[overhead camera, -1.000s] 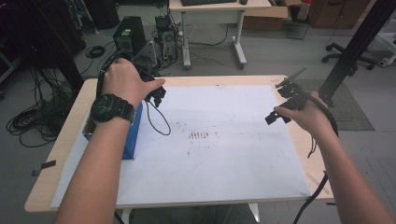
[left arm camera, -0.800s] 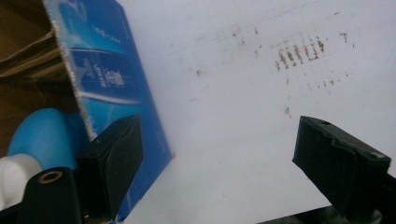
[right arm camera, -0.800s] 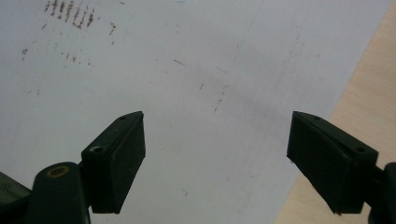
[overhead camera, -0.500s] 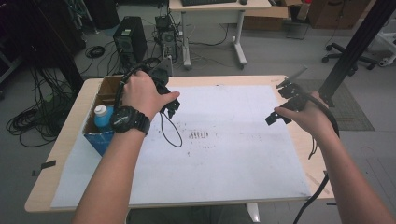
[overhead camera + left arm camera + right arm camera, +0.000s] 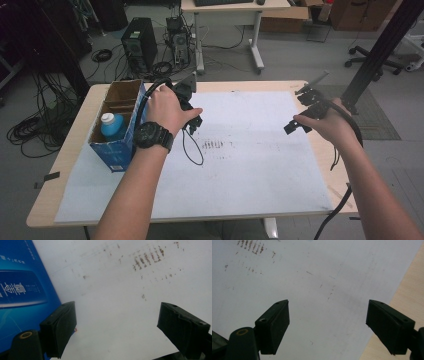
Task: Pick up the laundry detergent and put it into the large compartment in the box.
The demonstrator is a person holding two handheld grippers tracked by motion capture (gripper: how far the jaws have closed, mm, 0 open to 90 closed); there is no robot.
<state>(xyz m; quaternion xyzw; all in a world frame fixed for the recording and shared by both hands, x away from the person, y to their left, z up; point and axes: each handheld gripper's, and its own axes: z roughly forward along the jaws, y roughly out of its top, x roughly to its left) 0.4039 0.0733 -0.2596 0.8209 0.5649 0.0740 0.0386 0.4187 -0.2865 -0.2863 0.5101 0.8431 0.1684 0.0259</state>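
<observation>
My left gripper (image 5: 194, 121) hangs low over the white sheet (image 5: 250, 170), just right of a blue cardboard box (image 5: 116, 150). In the left gripper view its jaws (image 5: 117, 310) stand open with nothing between them, and the box's blue side (image 5: 22, 292) is at the left. A blue bottle with a white cap (image 5: 109, 124) stands in the box. At the sheet's right edge my right gripper (image 5: 299, 119) is open and empty; in the right gripper view (image 5: 328, 305) it is over bare sheet beside the wooden table edge (image 5: 409, 297).
Brown smudge marks (image 5: 215, 145) sit mid-sheet, and the left gripper's cable loops on the sheet (image 5: 192, 152). The wooden table (image 5: 60, 175) borders the sheet. Beyond it are a computer tower (image 5: 137, 42), floor cables (image 5: 35, 130), a desk and a black post (image 5: 380, 50).
My left hand has moved from above the blue box to the right and down beside it, uncovering the box and the bottle. The right hand has stayed put.
</observation>
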